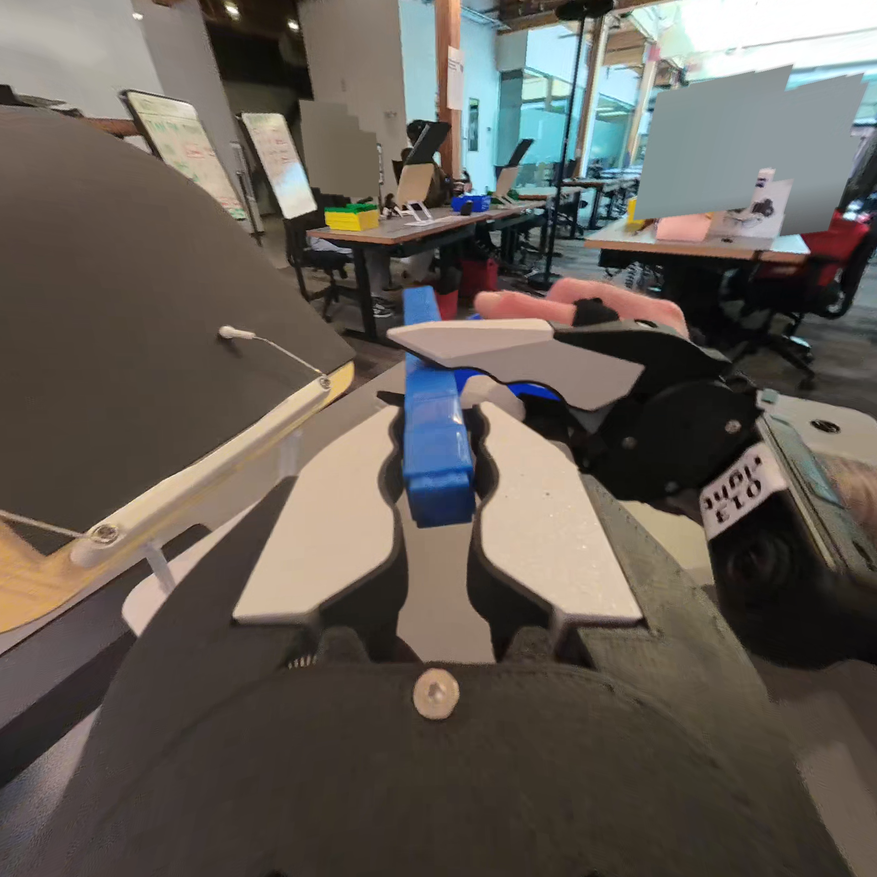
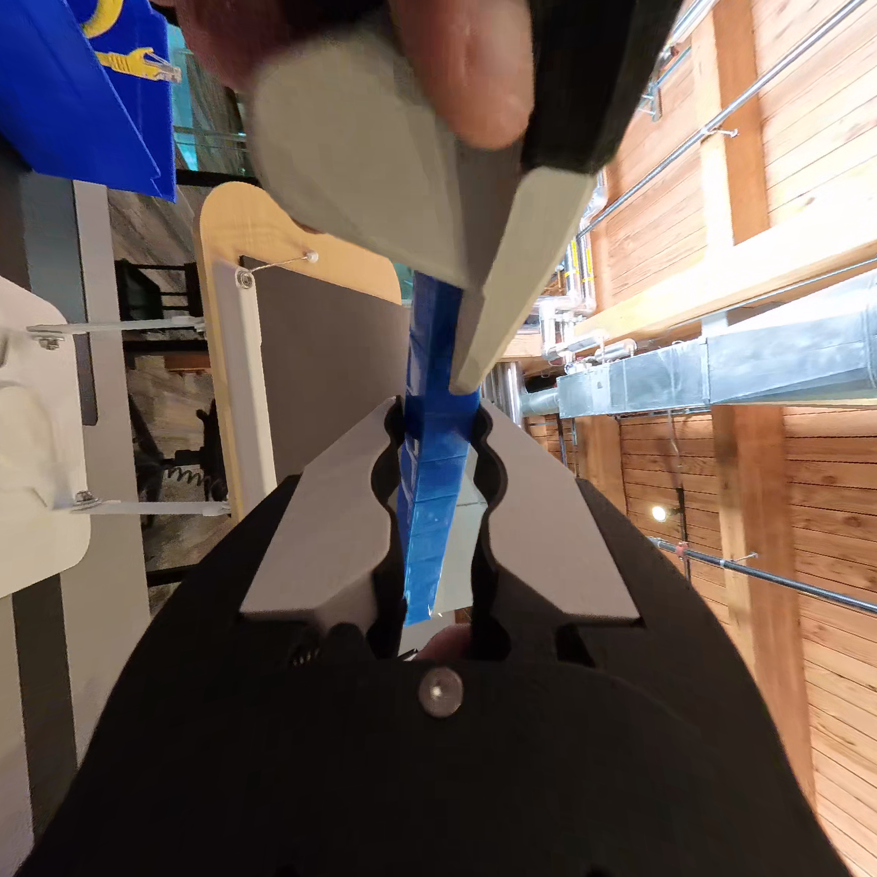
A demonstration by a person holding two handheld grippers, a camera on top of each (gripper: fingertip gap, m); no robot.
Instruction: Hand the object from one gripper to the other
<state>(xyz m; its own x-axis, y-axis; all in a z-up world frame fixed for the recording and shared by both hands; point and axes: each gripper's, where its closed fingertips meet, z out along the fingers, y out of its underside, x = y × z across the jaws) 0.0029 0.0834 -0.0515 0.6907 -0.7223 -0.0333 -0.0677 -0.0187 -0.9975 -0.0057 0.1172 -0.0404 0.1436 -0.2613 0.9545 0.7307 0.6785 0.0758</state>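
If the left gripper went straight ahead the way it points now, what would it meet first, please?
Probably the right gripper, whose finger crosses the blue bar just beyond the left gripper; depth is unclear.

The blue bar (image 1: 434,455) was taken as the landmark. Its near stretch was flanked closely on both sides by the left gripper (image 1: 434,417), with only narrow slits left at the scalloped pads. Across the bar, just beyond those tips, the way was blocked by the right gripper (image 1: 455,365), with a person's fingers (image 1: 522,303) above it. To the left of the bar, the approach was closed off by a large dark panel (image 1: 142,308) with a pale edge strip. Beyond the bar's far end, open room was seen, with desks (image 1: 403,228) well apart.
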